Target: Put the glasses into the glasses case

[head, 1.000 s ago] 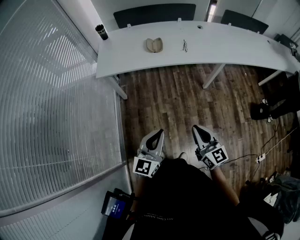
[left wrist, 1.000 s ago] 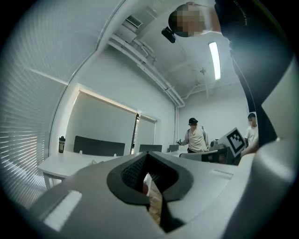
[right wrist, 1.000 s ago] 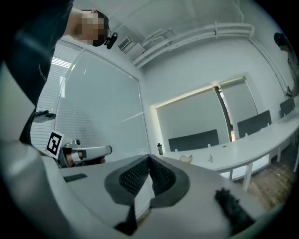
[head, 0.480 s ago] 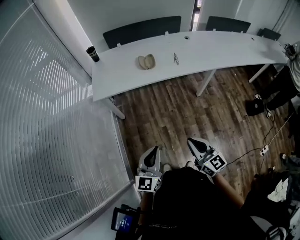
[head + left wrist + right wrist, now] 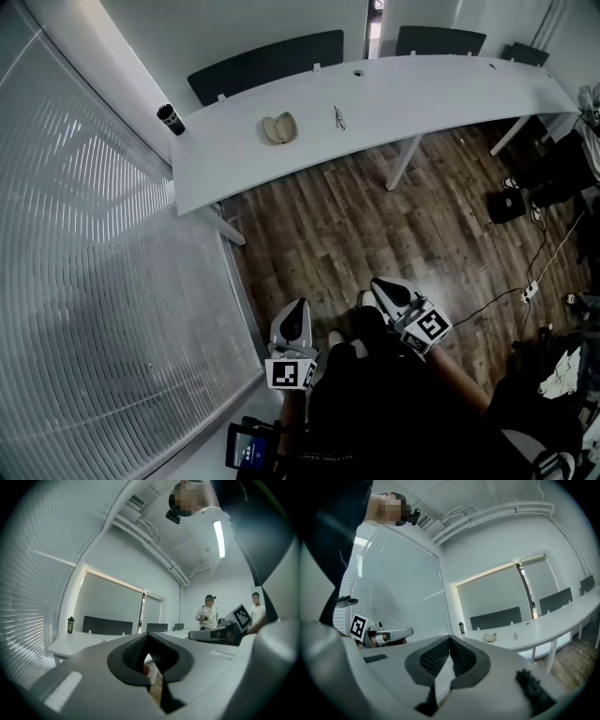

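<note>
Thin dark glasses (image 5: 338,117) on far white bench (image 5: 450,84), open beige glasses case (image 5: 278,128) just left, left hand-held gripper (image 5: 297,309) and right hand-held gripper (image 5: 380,286) near, closed, empty.

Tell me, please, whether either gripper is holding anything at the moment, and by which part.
Nothing is held. The left gripper and the right gripper are both shut and empty, while the glasses and the glasses case lie apart on the table.

White table (image 5: 441,89); on it a beige case (image 5: 278,128) and seemingly dark glasses (image 5: 338,117); beneath it, brown wood-grain floor (image 5: 319,234).
</note>
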Demonstrator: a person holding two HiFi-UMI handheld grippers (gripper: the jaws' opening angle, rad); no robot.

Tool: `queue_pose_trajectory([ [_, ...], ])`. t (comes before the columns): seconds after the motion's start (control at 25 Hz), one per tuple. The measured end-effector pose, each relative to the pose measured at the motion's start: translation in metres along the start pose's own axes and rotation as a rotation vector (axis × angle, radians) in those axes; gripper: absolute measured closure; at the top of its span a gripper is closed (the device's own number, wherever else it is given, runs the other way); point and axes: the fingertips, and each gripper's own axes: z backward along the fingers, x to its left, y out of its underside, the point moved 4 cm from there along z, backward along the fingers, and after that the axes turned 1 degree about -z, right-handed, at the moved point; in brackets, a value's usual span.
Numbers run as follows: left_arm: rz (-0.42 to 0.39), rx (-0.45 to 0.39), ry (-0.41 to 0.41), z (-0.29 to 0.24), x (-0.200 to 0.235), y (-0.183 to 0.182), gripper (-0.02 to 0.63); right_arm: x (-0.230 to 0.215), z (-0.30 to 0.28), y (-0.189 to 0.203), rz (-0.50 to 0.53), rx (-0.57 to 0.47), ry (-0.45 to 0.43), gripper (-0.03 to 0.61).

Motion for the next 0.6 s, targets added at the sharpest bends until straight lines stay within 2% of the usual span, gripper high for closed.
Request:
queue_pose_trajectory([
  [0.16, 0.017, 0.043, -0.039, -0.016, -0.002, -0.006, 0.607, -0.026, -0.006, -0.005, -0.005, -0.008, -0.016, 0.571],
  [0.32, 0.002, 0.053, -0.077, -0.049, 0.002, -0.012, 0.607, -0.059, -0.023, -0.014, 0.012, -0.016, -0.054, 0.571],
  [0.48, -0.022, 0.028, -0.078, -0.085, -0.006, -0.014, 0.606, -0.099, -0.030, -0.024, -0.021, -0.006, -0.061, 0.571],
  [0.6, -0.016, 0.051, -0.073, -0.114, -0.013, -0.018, 0.606, -0.130, -0.036, -0.028, -0.034, -0.012, -0.059, 0.571],
])
